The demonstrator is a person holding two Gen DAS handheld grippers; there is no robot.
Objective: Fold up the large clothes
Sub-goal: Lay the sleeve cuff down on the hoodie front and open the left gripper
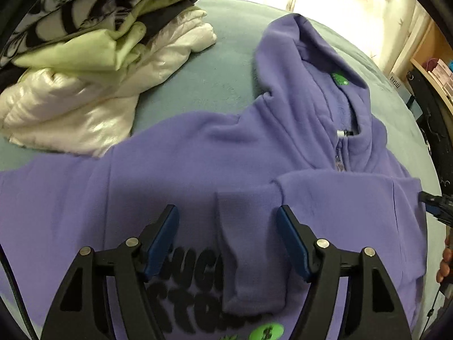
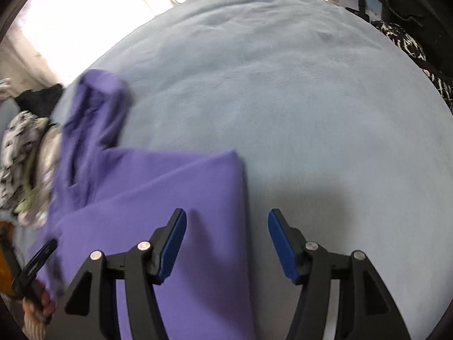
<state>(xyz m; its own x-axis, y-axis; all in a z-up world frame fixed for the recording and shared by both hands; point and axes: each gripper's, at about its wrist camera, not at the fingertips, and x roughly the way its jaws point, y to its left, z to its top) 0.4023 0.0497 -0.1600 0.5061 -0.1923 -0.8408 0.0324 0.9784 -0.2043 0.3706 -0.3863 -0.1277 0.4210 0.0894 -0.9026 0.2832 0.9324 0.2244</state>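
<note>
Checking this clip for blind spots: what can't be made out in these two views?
- Hoodie print: left wrist view, covered by the folded sleeve and the left gripper.
- Hoodie's left sleeve: left wrist view, cut off by the edge.
- Clothes pile: right wrist view, motion-blurred at the edge.
- Shelf items: left wrist view, too small.

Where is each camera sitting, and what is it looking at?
Left wrist: sits on the left gripper, looking down at the purple hoodie and clothes pile; a fingertip shows at the right edge.
Right wrist: sits on the right gripper, looking down at the hoodie's folded edge and blue blanket.
Shared: hoodie, blanket, pile.
</note>
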